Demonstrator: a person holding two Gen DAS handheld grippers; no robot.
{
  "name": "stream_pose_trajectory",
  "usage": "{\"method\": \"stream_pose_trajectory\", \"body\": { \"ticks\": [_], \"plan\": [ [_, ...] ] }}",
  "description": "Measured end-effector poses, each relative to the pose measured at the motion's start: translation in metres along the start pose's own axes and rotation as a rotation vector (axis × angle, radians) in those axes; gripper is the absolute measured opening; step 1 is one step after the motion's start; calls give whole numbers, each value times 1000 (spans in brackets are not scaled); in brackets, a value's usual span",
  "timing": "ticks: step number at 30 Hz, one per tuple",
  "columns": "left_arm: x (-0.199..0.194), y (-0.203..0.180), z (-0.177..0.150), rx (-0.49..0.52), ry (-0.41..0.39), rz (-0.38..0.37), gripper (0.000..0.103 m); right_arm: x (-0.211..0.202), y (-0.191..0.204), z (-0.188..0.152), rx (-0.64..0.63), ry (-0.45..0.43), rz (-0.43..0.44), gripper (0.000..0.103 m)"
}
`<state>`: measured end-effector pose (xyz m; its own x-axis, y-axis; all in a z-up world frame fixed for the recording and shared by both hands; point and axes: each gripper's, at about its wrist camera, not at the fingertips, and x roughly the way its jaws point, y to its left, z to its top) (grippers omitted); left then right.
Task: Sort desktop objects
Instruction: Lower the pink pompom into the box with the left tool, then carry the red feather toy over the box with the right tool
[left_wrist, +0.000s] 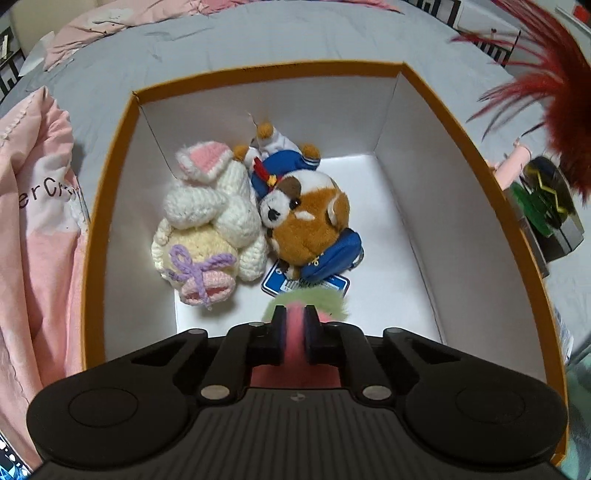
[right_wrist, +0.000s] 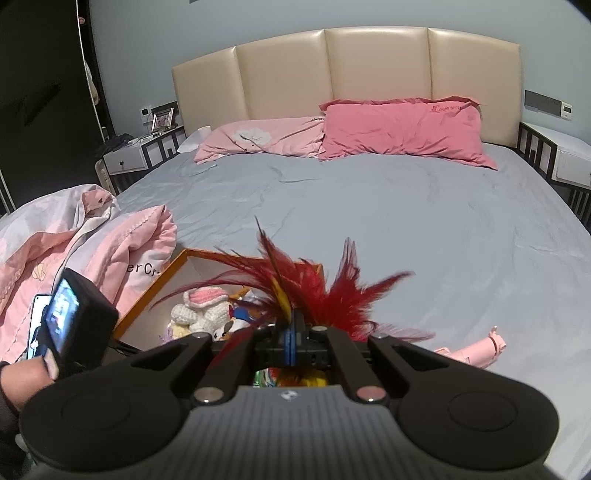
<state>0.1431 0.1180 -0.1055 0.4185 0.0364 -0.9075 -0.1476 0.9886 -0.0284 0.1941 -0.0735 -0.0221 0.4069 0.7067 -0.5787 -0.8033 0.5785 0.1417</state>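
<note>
- Left hand-held gripper (left_wrist: 295, 314): jaws nearly closed, the pads pressing on a pink, green-fringed fuzzy toy (left_wrist: 308, 301). The grip is held over the near end of the box (left_wrist: 110, 192), inside its walls.
- Right hand-held gripper (right_wrist: 295, 325): jaws fully closed on the thin stem of a red feather toy (right_wrist: 306, 280), whose plumes fan out above the fingertips. It hangs beside the right wall of the box.
- Box: orange rim, white inside, open at the top. It rests on the grey sheet of the bed (right_wrist: 369, 206), near the foot edge and toward the left side.
- Contents of the box: a white crocheted rabbit (left_wrist: 210, 221) lies on the left. A brown-and-white plush animal (left_wrist: 306, 214) in blue clothing lies touching it on the right.
- Pink jacket (left_wrist: 33, 229): crumpled on the bed, against the left wall of the box.
- Pink toy gun (right_wrist: 472, 350): lies on the sheet to the right of the box.
- Two pink pillows (right_wrist: 402, 129) lie at the head edge of the bed.
</note>
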Motion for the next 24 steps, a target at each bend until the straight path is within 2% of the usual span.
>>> {"method": "stream_pose_trajectory", "body": {
  "ticks": [6, 15, 21, 24],
  "plan": [
    [-6, 7, 6, -43, -39, -47, 6, -2, -1, 0, 1, -7, 1, 0],
    [-43, -1, 20, -48, -152, -118, 3, -3, -4, -2, 26, -25, 14, 0],
    [-68, -16, 48, -4, -238, -153, 2, -3, -5, 5, 41, -54, 46, 0],
    [-66, -22, 68, 17, -268, -154, 1, -3, -3, 11, 33, -77, 56, 0]
  ]
}}
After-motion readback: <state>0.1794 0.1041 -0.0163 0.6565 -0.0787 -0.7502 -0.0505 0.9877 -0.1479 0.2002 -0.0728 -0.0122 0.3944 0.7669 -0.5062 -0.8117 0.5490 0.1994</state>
